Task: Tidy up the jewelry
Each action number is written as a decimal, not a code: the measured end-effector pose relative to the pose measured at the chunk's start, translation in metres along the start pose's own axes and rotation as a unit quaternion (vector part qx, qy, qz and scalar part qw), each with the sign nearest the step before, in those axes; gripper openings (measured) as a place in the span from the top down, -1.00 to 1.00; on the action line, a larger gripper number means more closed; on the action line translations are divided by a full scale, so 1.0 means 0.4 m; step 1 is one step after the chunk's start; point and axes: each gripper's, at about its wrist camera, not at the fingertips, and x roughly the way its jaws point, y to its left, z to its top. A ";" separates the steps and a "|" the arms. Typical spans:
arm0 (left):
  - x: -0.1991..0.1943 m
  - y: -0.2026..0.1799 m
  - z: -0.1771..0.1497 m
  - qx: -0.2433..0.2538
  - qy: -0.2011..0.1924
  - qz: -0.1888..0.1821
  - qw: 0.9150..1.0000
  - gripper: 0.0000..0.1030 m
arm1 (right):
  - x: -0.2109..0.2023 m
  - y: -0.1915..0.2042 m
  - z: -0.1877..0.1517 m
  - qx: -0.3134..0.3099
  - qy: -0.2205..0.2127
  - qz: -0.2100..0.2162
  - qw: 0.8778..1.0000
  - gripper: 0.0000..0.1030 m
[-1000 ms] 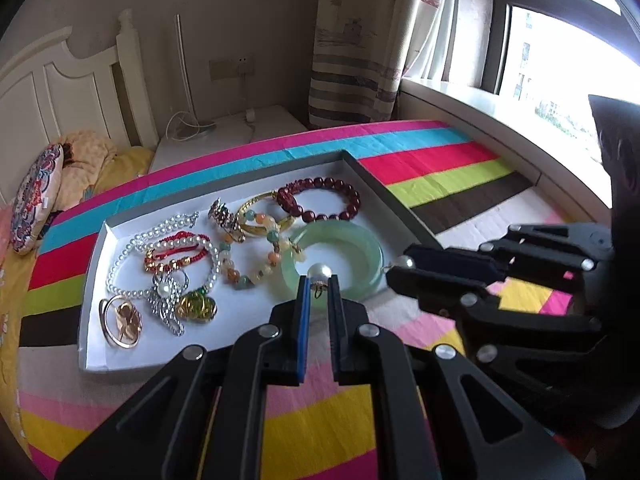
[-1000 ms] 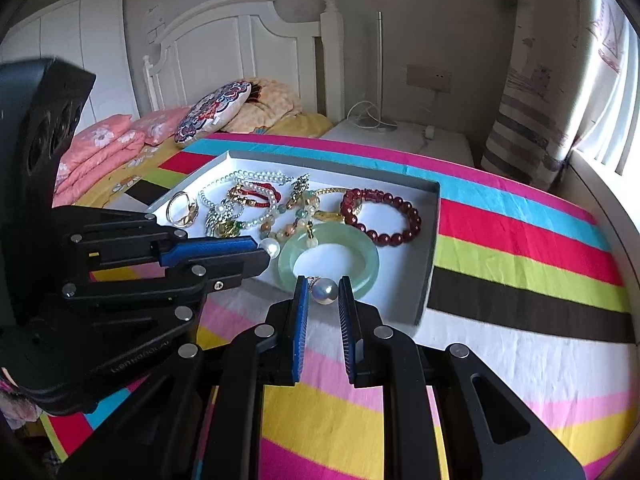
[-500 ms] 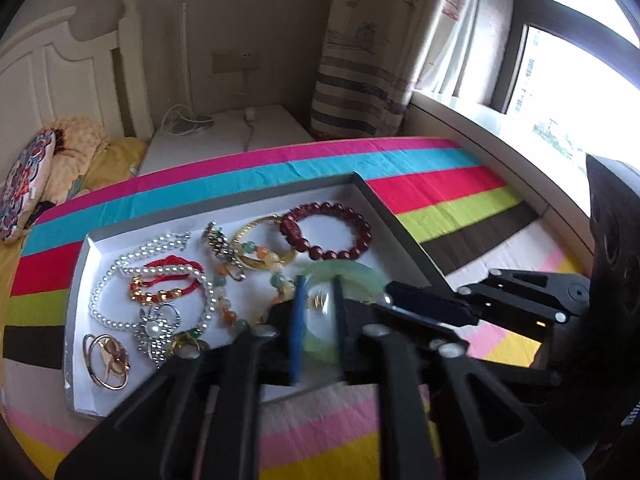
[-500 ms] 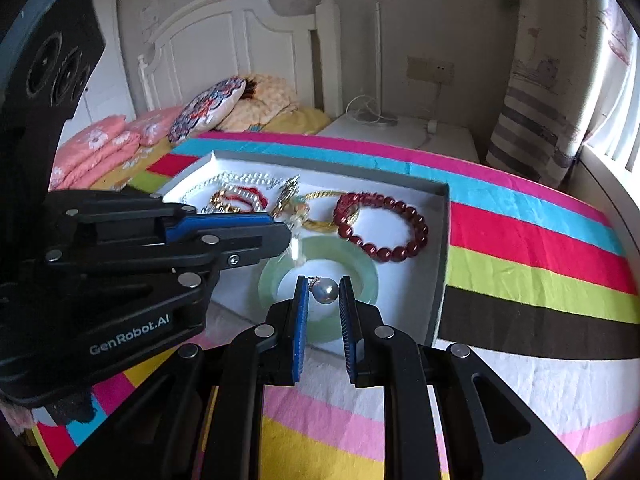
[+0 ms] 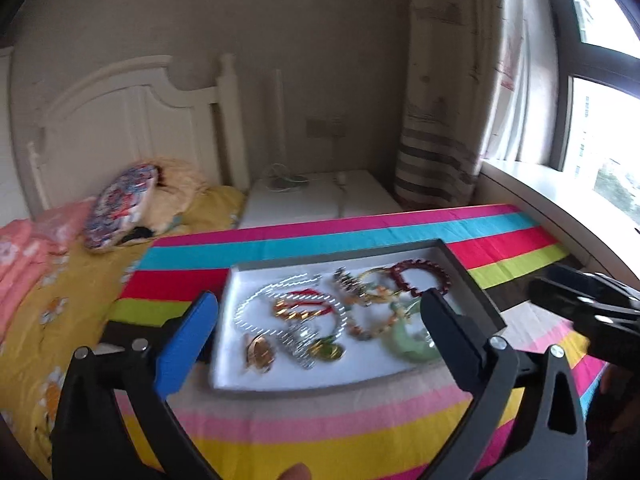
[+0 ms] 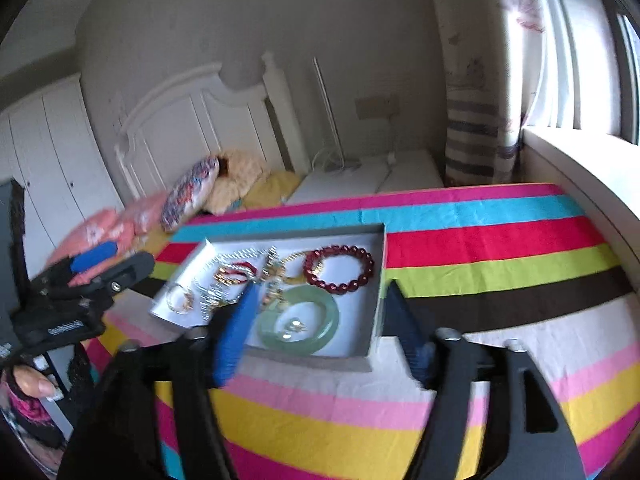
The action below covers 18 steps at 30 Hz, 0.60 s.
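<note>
A shallow white tray (image 5: 240, 364) (image 6: 376, 320) lies on the striped cloth and holds the jewelry. In it are a green jade bangle (image 6: 320, 326) (image 5: 404, 344), a dark red bead bracelet (image 6: 340, 266) (image 5: 420, 276), a white pearl necklace (image 5: 256, 304), a red and gold bracelet (image 5: 304, 308) and a gold ring piece (image 5: 260, 354). Two small pearl earrings (image 6: 294, 326) lie inside the bangle. My left gripper (image 5: 320, 316) is open wide and empty, above the tray's near side. My right gripper (image 6: 320, 296) is open wide and empty, above the bangle.
The striped cloth (image 6: 500, 264) covers the table. A bed with yellow sheet and pillows (image 5: 120, 204) is to the left, a white nightstand (image 5: 316, 196) behind, a windowsill (image 6: 580, 168) on the right. The other gripper's body shows at the edge of each view (image 5: 588, 308) (image 6: 72, 292).
Both grippers opened wide and let go of the pearl earrings, which now lie inside the jade bangle. Both grippers pulled back and up from the tray.
</note>
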 end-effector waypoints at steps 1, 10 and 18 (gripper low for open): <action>-0.011 0.004 -0.006 -0.003 0.002 0.008 1.000 -0.95 | -0.017 0.010 -0.006 0.002 -0.007 0.001 1.000 -0.66; -0.097 0.005 -0.136 -0.010 -0.019 0.037 0.999 -0.95 | -0.058 0.115 -0.096 -0.036 -0.024 -0.063 0.997 -0.68; -0.104 0.029 -0.209 -0.037 -0.035 0.028 0.998 -0.95 | -0.021 0.143 -0.138 -0.047 -0.024 -0.095 0.994 -0.68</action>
